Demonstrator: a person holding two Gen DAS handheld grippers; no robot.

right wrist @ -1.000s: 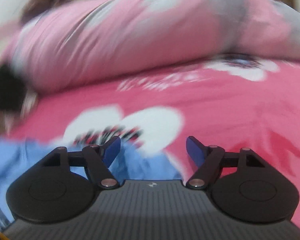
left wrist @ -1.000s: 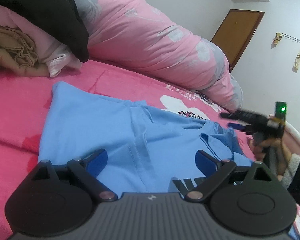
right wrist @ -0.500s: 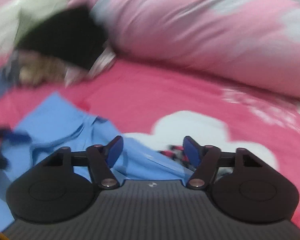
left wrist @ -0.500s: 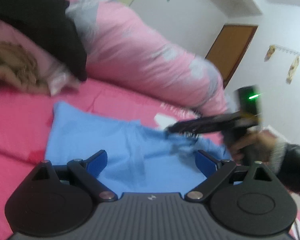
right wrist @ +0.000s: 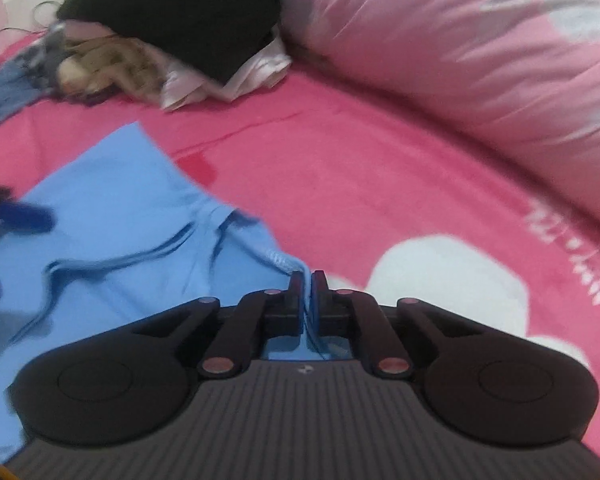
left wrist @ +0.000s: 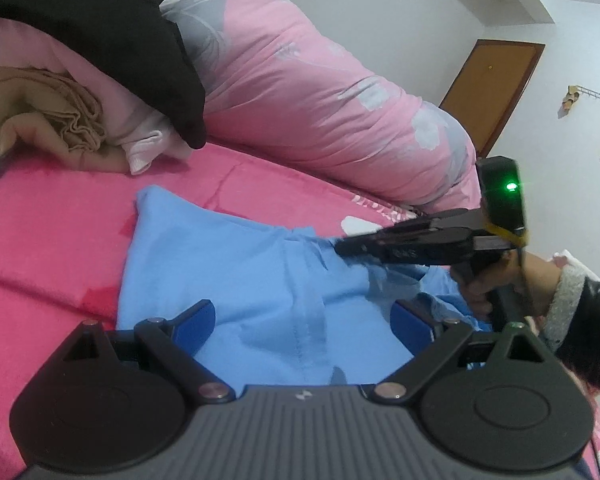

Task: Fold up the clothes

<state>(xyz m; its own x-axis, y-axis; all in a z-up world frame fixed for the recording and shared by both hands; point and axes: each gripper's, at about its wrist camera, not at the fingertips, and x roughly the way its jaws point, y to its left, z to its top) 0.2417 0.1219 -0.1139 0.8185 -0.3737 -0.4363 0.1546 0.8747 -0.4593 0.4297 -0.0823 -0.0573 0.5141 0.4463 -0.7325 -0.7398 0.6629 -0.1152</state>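
A light blue shirt (left wrist: 236,272) lies spread on the pink bed cover (left wrist: 40,216). My left gripper (left wrist: 304,316) hovers over its near part, open, with nothing between the blue pads. My right gripper (right wrist: 308,280) is shut on a hemmed edge of the blue shirt (right wrist: 112,224), which is pinched between its fingers. In the left wrist view the right gripper (left wrist: 340,246) comes in from the right, held by a hand (left wrist: 496,280), its tips on the shirt's middle fold. The left gripper's blue pad (right wrist: 24,216) shows blurred at the left edge of the right wrist view.
A rolled pink quilt (left wrist: 320,92) runs along the far side of the bed. A heap of clothes, black (left wrist: 112,40), pale pink and tan (left wrist: 48,120), lies at the far left. A brown door (left wrist: 496,88) and wall hooks (left wrist: 592,96) stand beyond the bed.
My right gripper swung left over the shirt and closed on its edge; it was open before. The left gripper has stayed open over the shirt's near part.
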